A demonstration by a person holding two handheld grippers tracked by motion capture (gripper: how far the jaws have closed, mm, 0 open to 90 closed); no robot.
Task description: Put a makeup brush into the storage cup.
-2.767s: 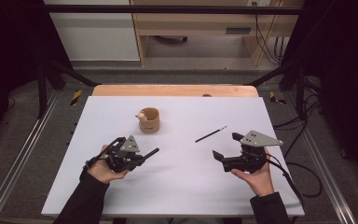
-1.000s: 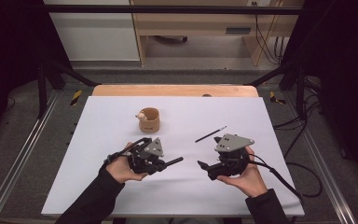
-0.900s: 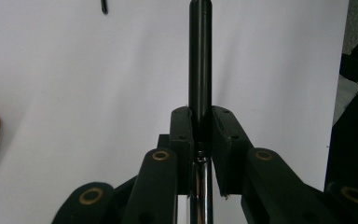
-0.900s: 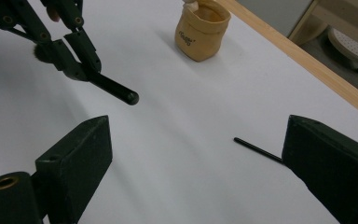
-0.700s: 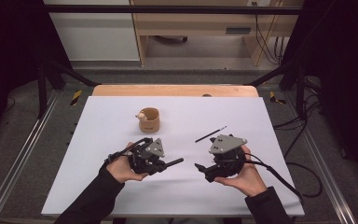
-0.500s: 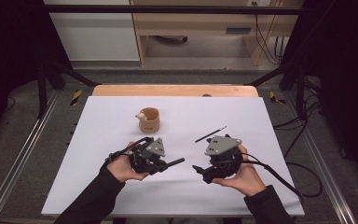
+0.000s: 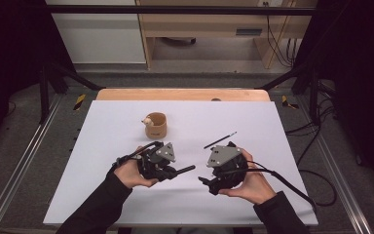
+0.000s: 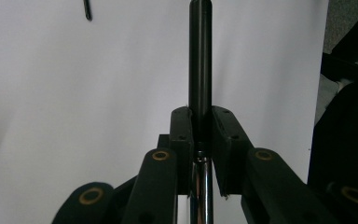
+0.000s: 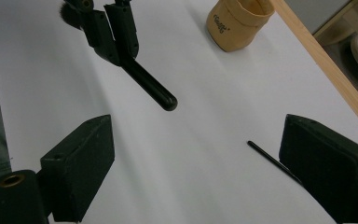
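right gripper point(image 7: 209, 182) shifted left over white tabletop point(image 7: 272, 126).

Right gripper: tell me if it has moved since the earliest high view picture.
Yes. The right gripper has shifted leftward, away from the table's right edge, toward the left gripper.

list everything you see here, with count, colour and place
brush handle: 1, black, clamped in the left gripper, pointing toward the right gripper
thin stick: 1, black, lying on the sheet beyond the right gripper
pouch: 1, tan, upright on the sheet's far middle
sheet: 1, white, covering the table
table edge: 1, wooden, along the sheet's far side
left gripper: 1, black, shut on the brush handle
right gripper: 1, black, jaws wide apart, nothing between them
hands: 2, dark sleeves, near side
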